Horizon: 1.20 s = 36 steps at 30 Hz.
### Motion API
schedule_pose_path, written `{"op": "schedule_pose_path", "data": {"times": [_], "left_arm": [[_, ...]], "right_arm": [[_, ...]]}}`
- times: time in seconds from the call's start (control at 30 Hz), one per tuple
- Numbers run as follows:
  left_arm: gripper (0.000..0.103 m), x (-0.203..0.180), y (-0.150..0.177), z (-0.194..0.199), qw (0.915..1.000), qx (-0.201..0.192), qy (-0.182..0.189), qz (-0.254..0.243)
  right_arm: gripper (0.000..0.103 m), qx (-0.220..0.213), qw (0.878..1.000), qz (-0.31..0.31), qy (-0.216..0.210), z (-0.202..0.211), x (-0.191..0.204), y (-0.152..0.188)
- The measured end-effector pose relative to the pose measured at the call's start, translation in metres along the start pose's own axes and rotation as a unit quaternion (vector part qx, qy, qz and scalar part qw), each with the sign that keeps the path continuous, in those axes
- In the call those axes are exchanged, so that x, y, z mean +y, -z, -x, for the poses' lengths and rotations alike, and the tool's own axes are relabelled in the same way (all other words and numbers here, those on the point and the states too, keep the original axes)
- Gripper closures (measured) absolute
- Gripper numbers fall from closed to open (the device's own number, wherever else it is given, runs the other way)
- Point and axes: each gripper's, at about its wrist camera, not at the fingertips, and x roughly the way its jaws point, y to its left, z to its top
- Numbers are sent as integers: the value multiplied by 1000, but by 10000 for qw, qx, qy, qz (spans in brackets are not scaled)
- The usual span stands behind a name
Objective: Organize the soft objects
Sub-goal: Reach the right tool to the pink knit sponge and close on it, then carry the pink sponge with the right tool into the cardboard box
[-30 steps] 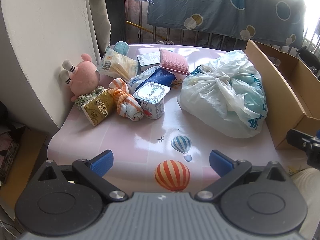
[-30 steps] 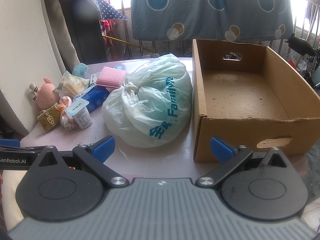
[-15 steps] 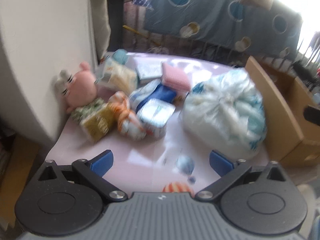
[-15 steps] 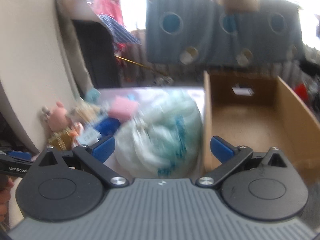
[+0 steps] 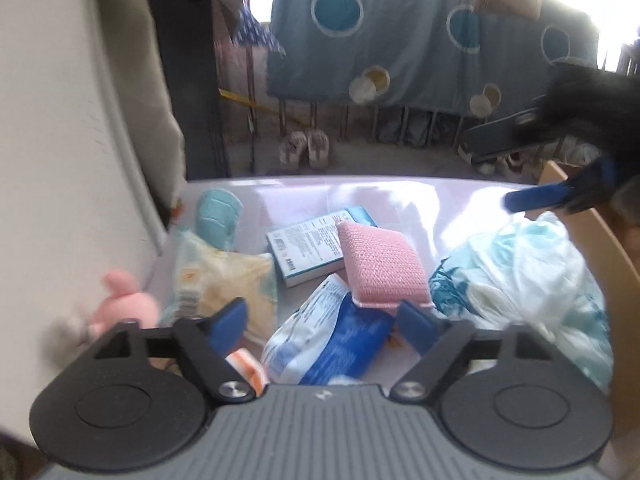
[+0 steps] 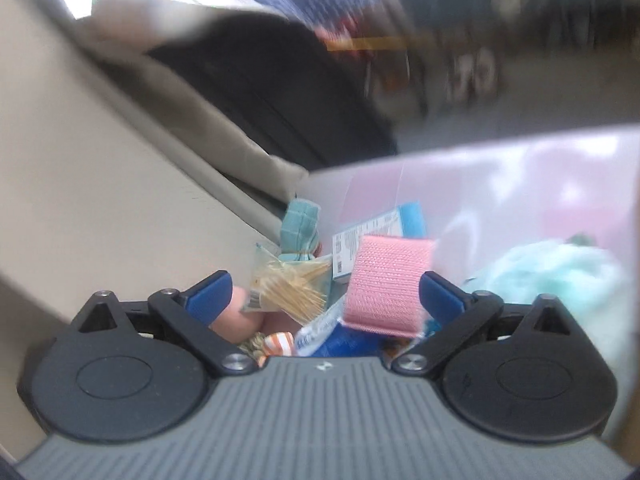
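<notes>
Both the left gripper (image 5: pixel 322 322) and the right gripper (image 6: pixel 324 294) are hovering with tongs apart over the pile of soft things, apparently lining up on the pink knitted sponge pad (image 6: pixel 386 286) lying propped on a blue-and-white packet (image 5: pixel 332 340) mid-table.

My left gripper (image 5: pixel 322 322) has a ribbed grey body, two round black housings with oval recesses, black linkage arms pinned by silver screws, and blue finger pads (image 5: pixel 228 324). My right gripper (image 6: pixel 324 294) looks the same: grey ribs, black discs, silver screws, blue pads (image 6: pixel 210 294).
</notes>
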Motion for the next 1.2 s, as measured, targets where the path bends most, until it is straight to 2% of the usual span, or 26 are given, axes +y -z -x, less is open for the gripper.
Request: {"op": "schedule_pose_path", "data": {"times": [0.07,0.13,0.2,0.3,0.43,0.53,0.6,0.77,0.97,1.07,1.2], "left_arm": [[31,4,-9,-22,9995,236,193,130],[31,6,-20,-45,9980,476,303,270],[31,2,-28,-64,9967,681,373,232],[32,-2,-33,-91,9949,948,290,200],[39,-10,-37,-119,9919,1217,308,176],[50,-15,-40,-131,9899,1366,328,194],[52,-19,-42,-135,9889,1414,362,262],[52,-25,-46,-129,9905,1327,238,281],[52,-34,-64,-82,9950,976,166,159],[52,-49,-79,-46,9975,679,162,75],[53,-85,-96,-1,9990,313,286,-139]], "right_arm": [[12,298,9992,-252,92,-31,-17,-13],[23,520,9972,-491,225,-56,-31,-18],[28,715,9950,-631,288,-81,-44,-23],[28,905,9922,-758,389,-110,-57,-22],[35,1118,9880,-1010,331,-129,-72,-14],[43,1165,9870,-1079,238,-137,-76,-8],[46,1122,9874,-1090,228,-137,-77,-6],[53,946,9882,-1189,174,-120,-80,-7],[54,637,9908,-1182,-190,-76,-63,-14],[54,377,9921,-1127,-392,-40,-49,-17],[54,-90,9920,-1091,-622,28,-41,-17]]}}
